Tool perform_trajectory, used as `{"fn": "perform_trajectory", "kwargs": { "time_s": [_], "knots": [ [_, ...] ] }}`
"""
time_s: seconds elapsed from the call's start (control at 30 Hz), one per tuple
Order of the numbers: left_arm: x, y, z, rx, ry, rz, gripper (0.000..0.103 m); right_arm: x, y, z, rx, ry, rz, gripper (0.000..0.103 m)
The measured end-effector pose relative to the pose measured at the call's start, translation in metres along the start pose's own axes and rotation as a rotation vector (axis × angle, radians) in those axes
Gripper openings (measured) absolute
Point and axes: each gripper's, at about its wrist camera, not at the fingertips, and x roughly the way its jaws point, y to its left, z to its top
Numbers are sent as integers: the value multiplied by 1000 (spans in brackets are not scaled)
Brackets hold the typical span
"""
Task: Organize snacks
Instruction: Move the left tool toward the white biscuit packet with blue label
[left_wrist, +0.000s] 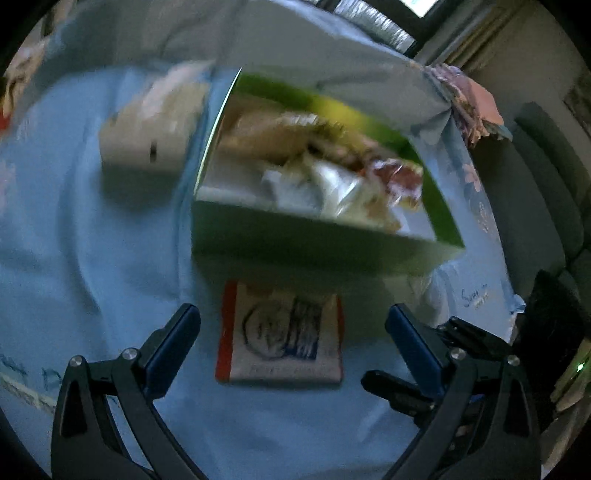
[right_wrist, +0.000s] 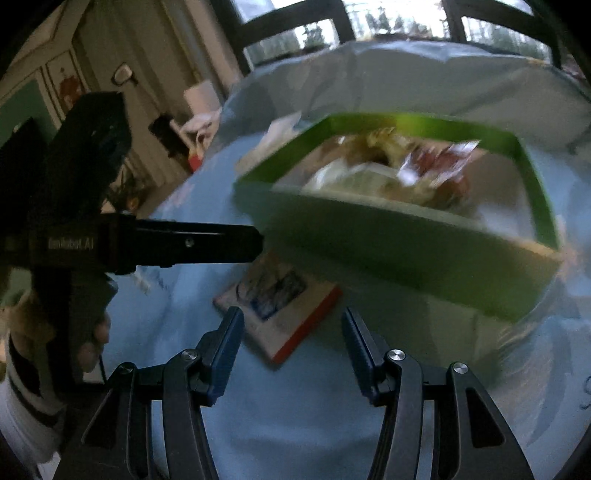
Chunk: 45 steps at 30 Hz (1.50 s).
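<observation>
A: Where was the snack packet (left_wrist: 280, 338)?
B: On the blue cloth (left_wrist: 92, 240), just near of the green box (left_wrist: 314, 240), both hand-held grippers open, empty.
A: Risk?
B: Fingers could snag cloth.

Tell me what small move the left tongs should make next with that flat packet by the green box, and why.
Probably ease the left tongs down around the flat red-edged packet and close. They stand open and empty with the packet lying between them on the blue cloth, just outside the green box, where other snacks already lie.
</observation>
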Motion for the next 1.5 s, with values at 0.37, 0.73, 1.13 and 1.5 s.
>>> {"fn": "perform_trajectory", "kwargs": {
  "time_s": [0.37,0.73,1.13,1.5],
  "knots": [
    [5,22,-10,-130,60,-154,101,17,-2,-9,37,47,45,55],
    [8,31,-16,-205,99,-239,101,21,-15,-12,116,49,117,55],
    [8,34,-14,-201,91,-238,98,38,-19,-4,188,30,196,55],
    [10,32,-16,-182,96,-217,68,39,-14,-1,156,25,161,50]
  ]
}}
